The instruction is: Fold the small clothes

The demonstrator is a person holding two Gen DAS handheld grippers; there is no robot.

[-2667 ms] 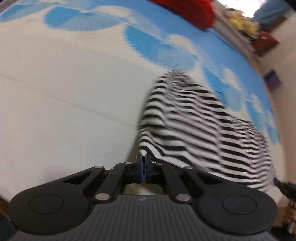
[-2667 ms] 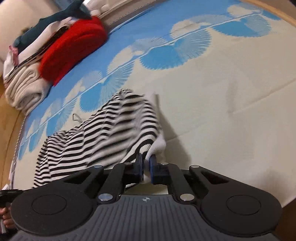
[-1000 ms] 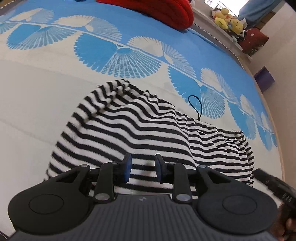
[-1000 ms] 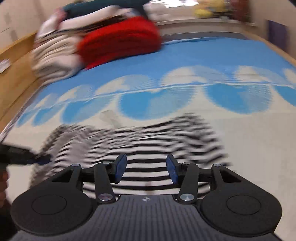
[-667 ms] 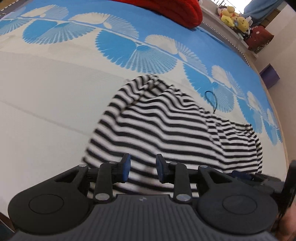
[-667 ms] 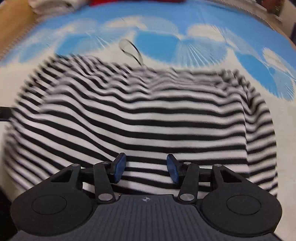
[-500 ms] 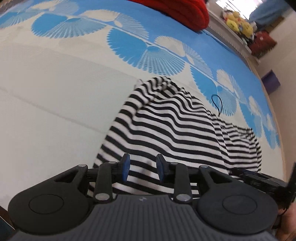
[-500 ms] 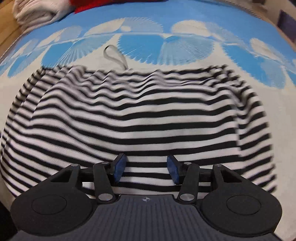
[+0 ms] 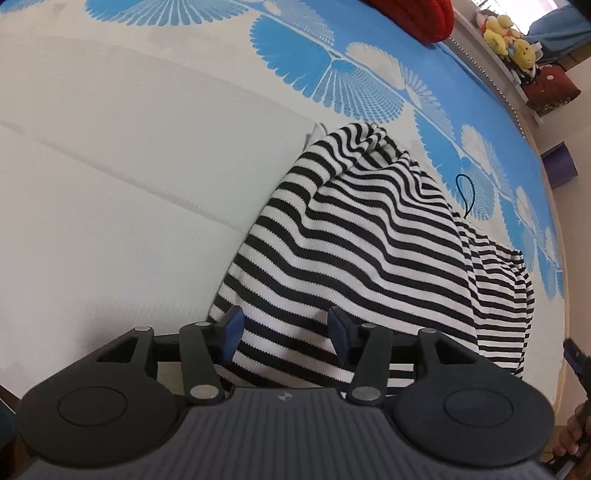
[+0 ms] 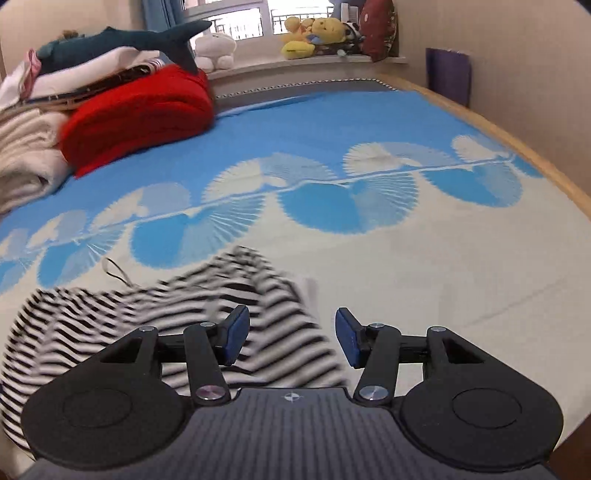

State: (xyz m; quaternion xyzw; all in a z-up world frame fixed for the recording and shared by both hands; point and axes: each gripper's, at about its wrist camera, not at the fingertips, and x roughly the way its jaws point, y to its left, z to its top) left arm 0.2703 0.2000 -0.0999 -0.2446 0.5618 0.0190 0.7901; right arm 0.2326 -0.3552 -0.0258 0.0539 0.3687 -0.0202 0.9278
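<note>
Left wrist view: the left tongs [image 9: 284, 334] point steeply down over a black-and-white striped garment [image 9: 369, 251], which lies rumpled on a bed sheet [image 9: 129, 184] printed w/ blue and white fans. The blue pads [image 9: 232, 332] stand apart and are spreading wider; striped fabric shows between them, but neither pad presses on it, so nothing is gripped. The garment runs from the tongs toward 1 o'clock. A thin black cord loop [image 9: 466, 194] sticks out from its far edge at approx. 2 o'clock. A red folded item [image 9: 417, 14] sits at the 12 o'clock edge, soft toys [image 9: 506, 37] at 1 o'clock.

Right wrist view: the right tongs [image 10: 291, 339] hover released, pads widening slightly. The garment [image 10: 155, 317] is motion-blurred, at 9 to 10 o'clock; its near edge seems to pass under the left pad, though contact can't be judged. At 10 to 11 o'clock, a red folded item [image 10: 140, 110] lies beside a pile of pale linens [image 10: 26, 155], w/ a plush shark [image 10: 122, 44] on top.
</note>
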